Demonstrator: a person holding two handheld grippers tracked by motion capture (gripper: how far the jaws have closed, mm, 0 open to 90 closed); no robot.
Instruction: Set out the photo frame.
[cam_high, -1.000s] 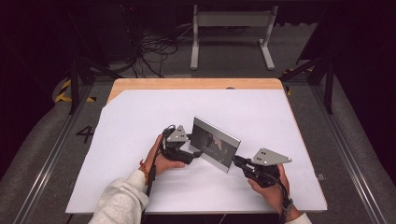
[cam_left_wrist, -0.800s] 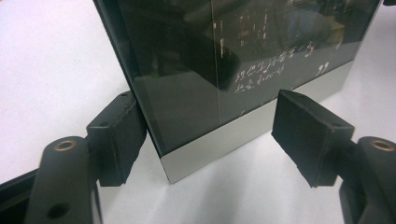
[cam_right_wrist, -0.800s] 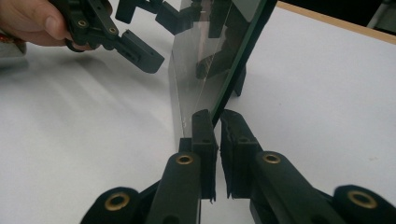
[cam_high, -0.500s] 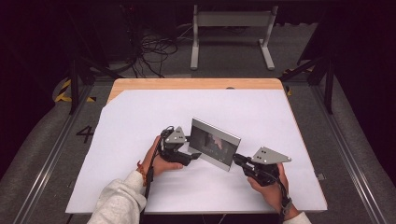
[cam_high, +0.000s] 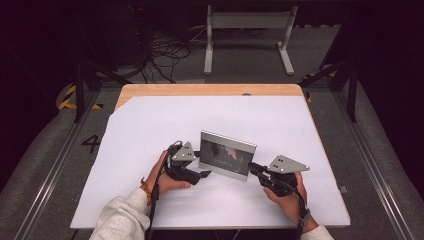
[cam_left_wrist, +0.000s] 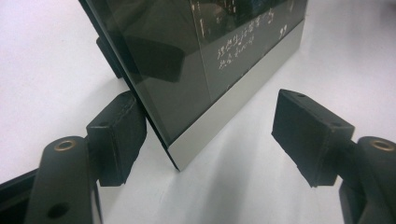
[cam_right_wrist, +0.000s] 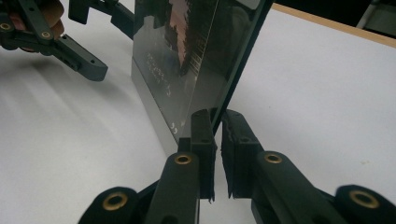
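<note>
- Now your right gripper (cam_right_wrist: 217, 140) is clamped tight on the near corner of the picture frame (cam_high: 227, 160), which stands upright on the white table cover (cam_high: 150, 125) between your two hands.
- Your left gripper (cam_left_wrist: 210, 135) stands with its jaws apart: one pad (cam_left_wrist: 119, 135) is touching or nearly touching the frame's back edge, while the other pad (cam_left_wrist: 310, 133) is well off the front face, so nothing is gripped on that side.
- Careful: for the moment the frame hangs on one corner pinch. If you twist the right hand, I'd expect the frame to pivot about that corner and tip onto its face.
- If you close the left jaws from here, the far pad lands on the glass; a skewed squeeze could slip on it or shove the frame sideways against the right grip.
- Behind the frame, a dark stand (cam_left_wrist: 109, 53) props it up; knock it and the frame may drop flat.
- Materials: the front is dark and glossy, mirroring the room, with faint pale script across it, and a matt silver-grey band (cam_left_wrist: 233, 107) runs along the bottom.
- Its shape is a thin, flat rectangle with sharp square corners.
- Your pads are blocky, matt black and faintly grainy; the cover is smooth and bright.
</note>
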